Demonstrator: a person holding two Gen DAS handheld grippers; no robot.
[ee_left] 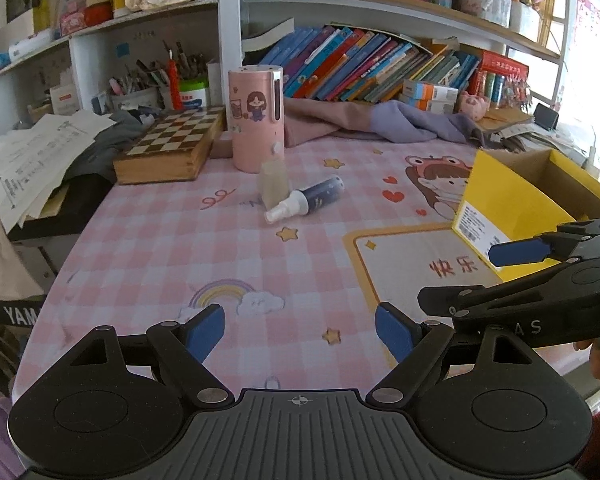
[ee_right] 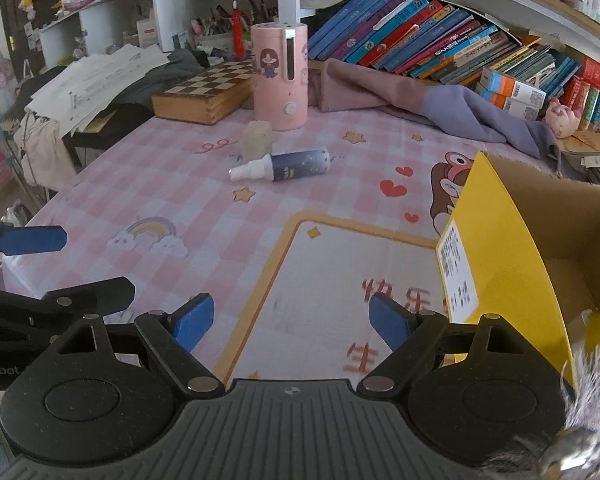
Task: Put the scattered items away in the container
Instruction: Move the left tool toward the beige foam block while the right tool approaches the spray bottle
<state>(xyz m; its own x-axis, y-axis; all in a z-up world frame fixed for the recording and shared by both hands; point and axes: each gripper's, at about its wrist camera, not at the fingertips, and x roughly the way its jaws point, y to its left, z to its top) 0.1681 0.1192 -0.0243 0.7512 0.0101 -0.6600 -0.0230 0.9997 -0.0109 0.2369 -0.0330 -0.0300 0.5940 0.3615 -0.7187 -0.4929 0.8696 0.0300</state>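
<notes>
Both tools, left tool [ee_left: 300, 334] and right tool [ee_right: 291, 322], gape wide, empty, over the counter [ee_left: 148, 248]; spray bottle [ee_left: 306, 199] lies near yellow box [ee_right: 496, 248].

- The table [ee_left: 148, 264] is covered by a pink checked cloth printed with stars, hearts, a rainbow and a cartoon girl.
- A dark spray bottle [ee_left: 306, 199] with a white nozzle is laid on its side near the middle, touching a small translucent bottle [ee_left: 275, 184] that stands upright.
- A pink cylindrical container [ee_left: 256, 120] is stood just behind them.
- A wooden chessboard box [ee_left: 172, 148] is placed at the far left, beside the pink cylinder.
- Folded pink and purple cloth [ee_left: 380, 122] is spread along the far edge.
- An open yellow cardboard box [ee_left: 512, 196] is set at the right edge.
</notes>
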